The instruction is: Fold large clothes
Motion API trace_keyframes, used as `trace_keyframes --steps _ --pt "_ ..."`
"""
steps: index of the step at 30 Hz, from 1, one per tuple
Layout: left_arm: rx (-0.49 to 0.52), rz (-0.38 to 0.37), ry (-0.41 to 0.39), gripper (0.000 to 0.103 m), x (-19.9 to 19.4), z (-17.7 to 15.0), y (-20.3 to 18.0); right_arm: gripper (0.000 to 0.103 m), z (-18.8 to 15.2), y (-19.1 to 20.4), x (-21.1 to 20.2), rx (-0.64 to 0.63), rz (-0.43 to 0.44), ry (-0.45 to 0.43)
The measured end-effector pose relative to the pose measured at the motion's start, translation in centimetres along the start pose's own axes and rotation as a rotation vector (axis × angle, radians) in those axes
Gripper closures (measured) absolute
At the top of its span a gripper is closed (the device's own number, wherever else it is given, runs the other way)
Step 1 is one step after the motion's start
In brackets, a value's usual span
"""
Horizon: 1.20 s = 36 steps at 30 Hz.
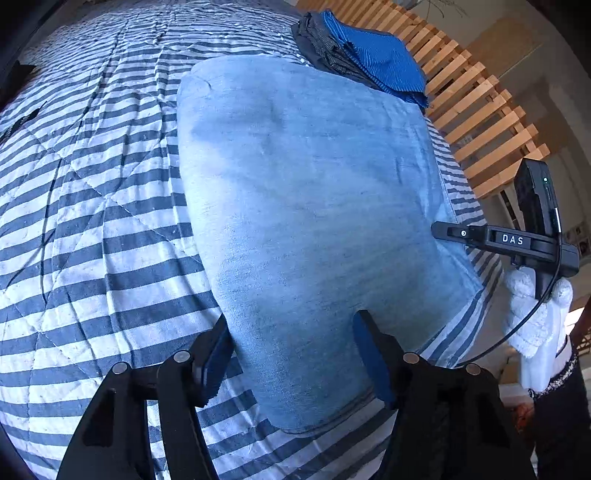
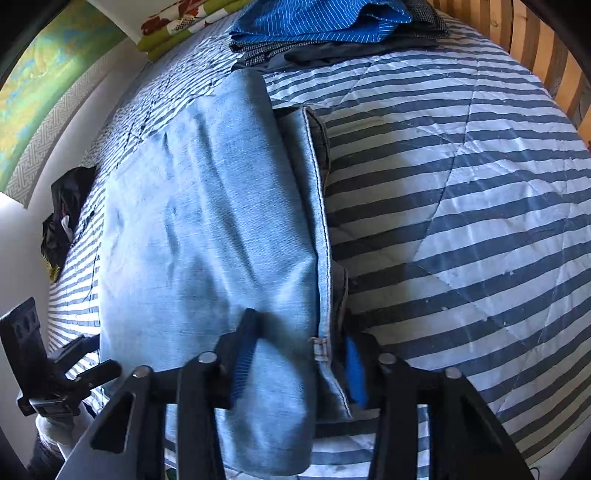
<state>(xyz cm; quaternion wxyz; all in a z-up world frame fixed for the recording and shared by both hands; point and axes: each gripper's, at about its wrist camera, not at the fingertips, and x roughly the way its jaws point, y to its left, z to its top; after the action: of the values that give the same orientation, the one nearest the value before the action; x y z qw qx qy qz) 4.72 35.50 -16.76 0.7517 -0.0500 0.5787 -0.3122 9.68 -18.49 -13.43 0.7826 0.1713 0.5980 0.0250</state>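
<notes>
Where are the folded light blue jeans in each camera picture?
Left wrist view: the light blue jeans fill the middle, running up from between the left gripper fingers.
Right wrist view: the jeans lie left of centre, with the right gripper straddling their near end.
Shared landmark: the bright blue striped cloth beyond the jeans.

Each wrist camera looks forward along its own fingers, close above the folded jeans [image 1: 314,221] on the striped quilt [image 1: 92,203]; both views share these.

Striped quilted bed [image 1: 92,192]: folded jeans [image 1: 314,206], clothes stack [image 1: 365,55].
</notes>
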Motion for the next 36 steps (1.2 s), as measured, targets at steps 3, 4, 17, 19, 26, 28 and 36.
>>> trace_keyframes --steps 3,4,17,19,26,28,36 --pt "-0.007 -0.009 -0.013 0.057 -0.4 0.2 0.2 0.079 -0.3 1.3 -0.4 -0.028 -0.049 -0.019" --pt "-0.015 -0.017 -0.012 0.062 -0.6 0.3 0.4 0.083 -0.4 1.4 -0.6 -0.024 -0.052 -0.023" --pt "-0.049 0.003 0.007 0.042 -1.1 2.8 2.6 0.071 -0.2 1.1 -1.7 -0.012 -0.072 -0.046" --pt "-0.037 0.021 0.001 0.034 -1.6 4.0 2.8 0.061 0.0 0.9 -1.6 -0.040 -0.081 -0.048" --pt "-0.077 -0.017 0.081 0.036 1.5 6.4 3.9 0.037 0.4 -0.2 0.7 -0.015 -0.045 0.036" --pt "-0.082 -0.039 0.055 0.053 2.0 6.2 3.7 0.068 0.5 0.1 0.6 -0.019 0.035 0.053" --pt "-0.025 -0.097 -0.045 0.086 -1.6 6.2 1.9 0.088 -0.2 3.1 -1.5 -0.063 -0.075 -0.008"
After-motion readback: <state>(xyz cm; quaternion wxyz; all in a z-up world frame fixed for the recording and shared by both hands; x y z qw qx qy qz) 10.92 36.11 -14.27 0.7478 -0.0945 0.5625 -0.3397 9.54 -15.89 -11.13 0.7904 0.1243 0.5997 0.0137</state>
